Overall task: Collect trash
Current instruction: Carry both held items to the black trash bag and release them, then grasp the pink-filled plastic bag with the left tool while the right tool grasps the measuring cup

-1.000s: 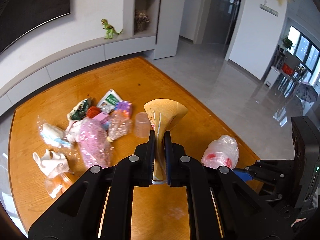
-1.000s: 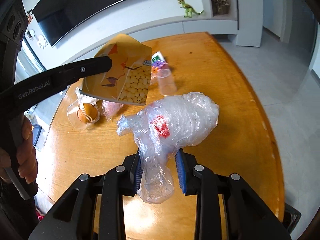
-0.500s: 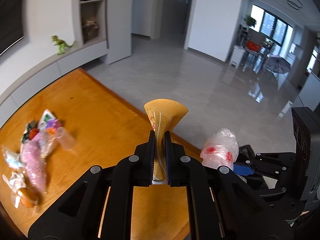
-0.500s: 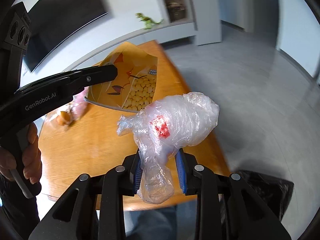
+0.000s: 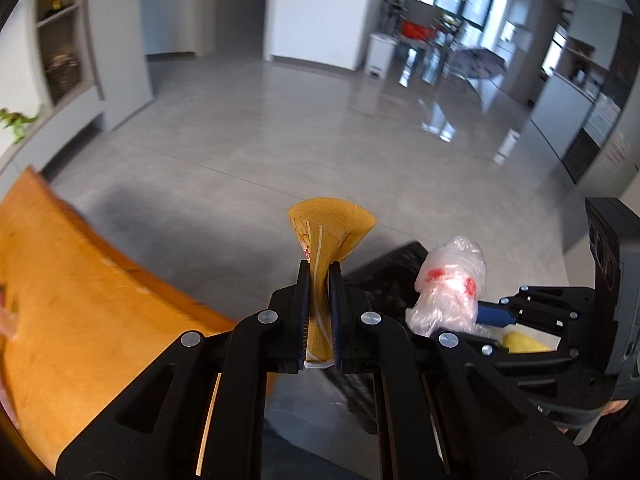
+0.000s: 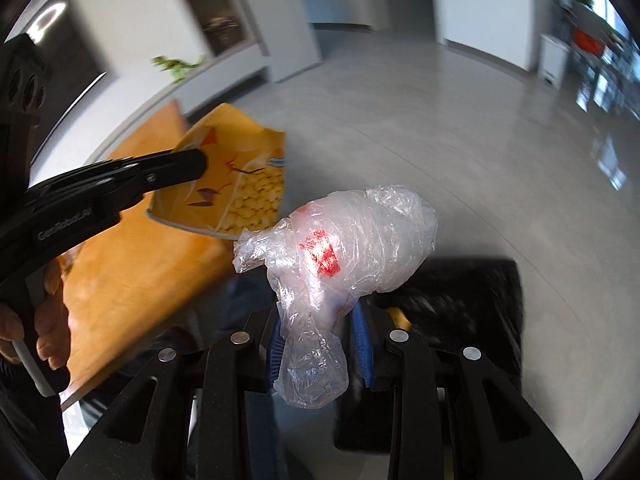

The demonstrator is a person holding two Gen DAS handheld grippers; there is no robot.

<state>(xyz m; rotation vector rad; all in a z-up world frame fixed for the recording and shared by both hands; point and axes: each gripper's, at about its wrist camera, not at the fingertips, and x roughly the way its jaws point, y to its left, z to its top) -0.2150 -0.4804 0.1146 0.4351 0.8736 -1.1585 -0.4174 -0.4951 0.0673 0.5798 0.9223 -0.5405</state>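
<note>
My left gripper (image 5: pixel 319 280) is shut on a yellow snack bag (image 5: pixel 330 232), held edge-on in the air past the table's edge; the bag's printed face shows in the right wrist view (image 6: pixel 236 188). My right gripper (image 6: pixel 320 344) is shut on a crumpled clear plastic bag with a red print (image 6: pixel 352 240), also seen in the left wrist view (image 5: pixel 452 280). Both pieces hang above a black trash bin (image 6: pixel 472 288) standing on the floor, which also shows in the left wrist view (image 5: pixel 384 272).
The orange wooden table (image 5: pixel 72 280) lies to the left, its edge close to the bin. Grey tiled floor (image 5: pixel 320 128) spreads ahead. A green toy dinosaur (image 6: pixel 176 66) stands on a wall ledge. Something yellow (image 5: pixel 524 342) lies in the bin.
Both grippers have swung right, away from the table and its trash pile, out over the floor and the black bin. Each still holds its piece.
</note>
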